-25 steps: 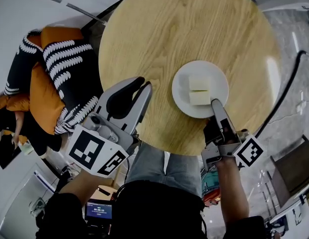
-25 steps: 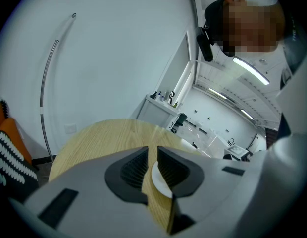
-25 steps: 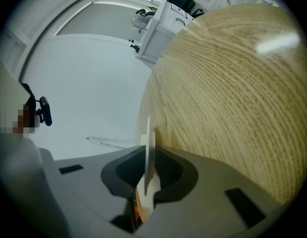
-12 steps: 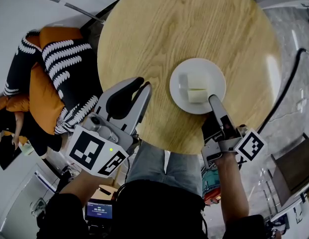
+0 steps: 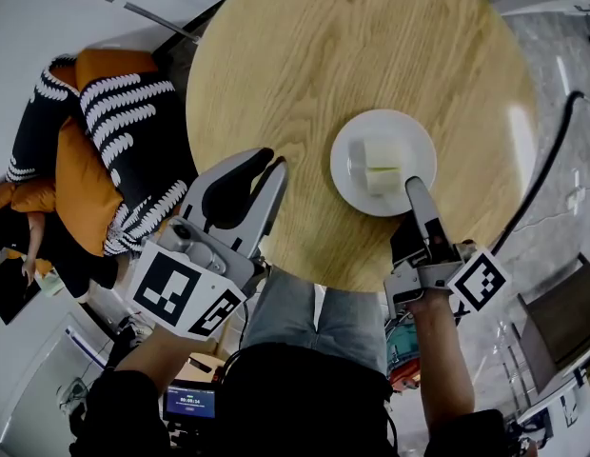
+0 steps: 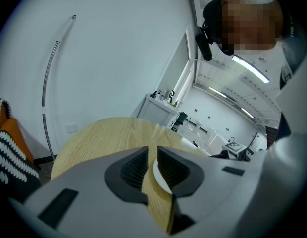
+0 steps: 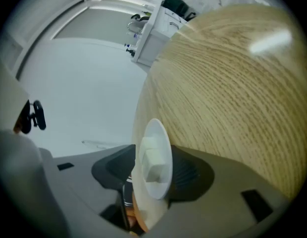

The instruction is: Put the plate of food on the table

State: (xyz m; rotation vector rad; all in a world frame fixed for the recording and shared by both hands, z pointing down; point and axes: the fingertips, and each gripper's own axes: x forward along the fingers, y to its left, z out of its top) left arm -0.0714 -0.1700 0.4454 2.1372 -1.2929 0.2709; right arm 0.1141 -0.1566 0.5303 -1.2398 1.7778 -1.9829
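A white plate (image 5: 402, 131) with two pale food cubes (image 5: 381, 152) rests on the round wooden table (image 5: 352, 46), near its front edge. My right gripper (image 5: 414, 187) reaches in from below to the plate's near rim. In the right gripper view the plate (image 7: 161, 138) and the table's edge stand between the jaws, which are opening and no longer press on it. My left gripper (image 5: 268, 160) hovers over the table's left front edge, shut and holding nothing. The left gripper view shows a sliver of the plate (image 6: 161, 178) past its fingers.
Orange and black-and-white striped cushions (image 5: 105, 150) lie left of the table. A black cable (image 5: 542, 179) curves along the table's right side over a marble floor. My legs are under the table's near edge.
The plate and my right gripper slid slightly left, then back to the right on the table. The left gripper has stayed put.
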